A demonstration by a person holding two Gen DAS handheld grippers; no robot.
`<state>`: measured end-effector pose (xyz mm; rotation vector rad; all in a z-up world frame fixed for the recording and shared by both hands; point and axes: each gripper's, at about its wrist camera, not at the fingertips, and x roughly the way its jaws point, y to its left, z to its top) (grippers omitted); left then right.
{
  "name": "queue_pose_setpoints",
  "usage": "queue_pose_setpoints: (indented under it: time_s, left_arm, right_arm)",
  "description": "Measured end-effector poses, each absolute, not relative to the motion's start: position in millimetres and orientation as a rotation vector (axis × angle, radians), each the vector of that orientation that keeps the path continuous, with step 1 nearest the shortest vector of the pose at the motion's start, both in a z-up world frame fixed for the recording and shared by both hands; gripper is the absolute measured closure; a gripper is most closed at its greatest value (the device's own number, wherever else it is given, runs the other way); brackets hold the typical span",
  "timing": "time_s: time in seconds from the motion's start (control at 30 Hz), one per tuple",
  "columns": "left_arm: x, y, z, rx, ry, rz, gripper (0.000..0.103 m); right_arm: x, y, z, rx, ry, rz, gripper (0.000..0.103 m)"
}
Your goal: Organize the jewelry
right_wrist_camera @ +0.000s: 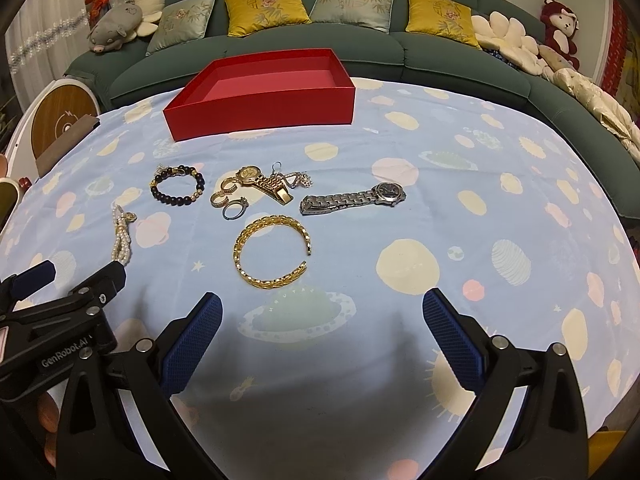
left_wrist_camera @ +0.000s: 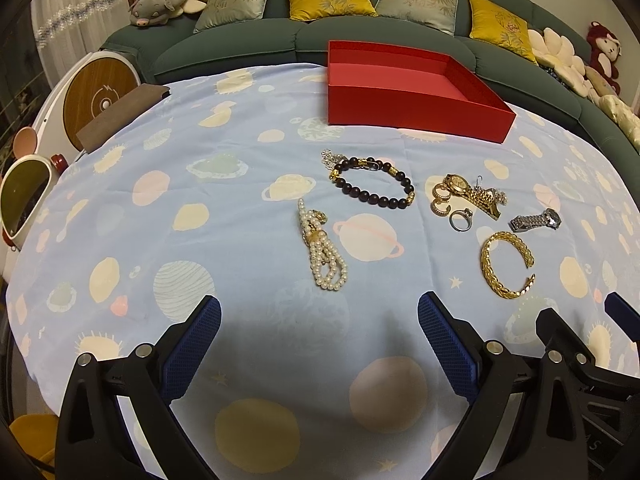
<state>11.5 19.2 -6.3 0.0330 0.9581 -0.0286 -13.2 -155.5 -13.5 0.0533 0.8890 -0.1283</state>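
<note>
Both grippers, left (left_wrist_camera: 319, 334) and right (right_wrist_camera: 322, 330), hover jaws apart, empty, over the desk (right_wrist_camera: 480, 128); gold bangle (right_wrist_camera: 273, 252) lies nearest, red box (right_wrist_camera: 260, 110) beyond, seemingly empty; pinch its band, lift level.

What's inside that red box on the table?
Nothing shows in the red box: only its pink floor and inner walls. Its near wall hides the front strip of the floor, so something small lying there can't be ruled out.
</note>
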Motion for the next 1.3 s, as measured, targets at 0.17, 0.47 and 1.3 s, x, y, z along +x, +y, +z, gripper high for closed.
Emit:
queue_pose_setpoints:
  time_s: [0.17, 0.47, 1.3]
  left_arm:
    - [16.9, 37.8, 0.0, -0.018, 0.953, -0.001, 0.007]
    - [25.1, 74.2, -1.5, -0.075, 0.963, 0.044, 0.007]
    - [72.3, 33.9, -33.9, -0.079, 1.020, -0.021, 0.017]
  right_arm:
    - [-11.2, -155.8, -18.2, 0.063, 0.891, -0.104, 0.005]
    - [21.0, -146.8, -32.4, 0.089, 0.894, -0.032, 0.007]
    - [25.0, -157.6, -28.5, 0.122, 0.886, -0.006, 0.049]
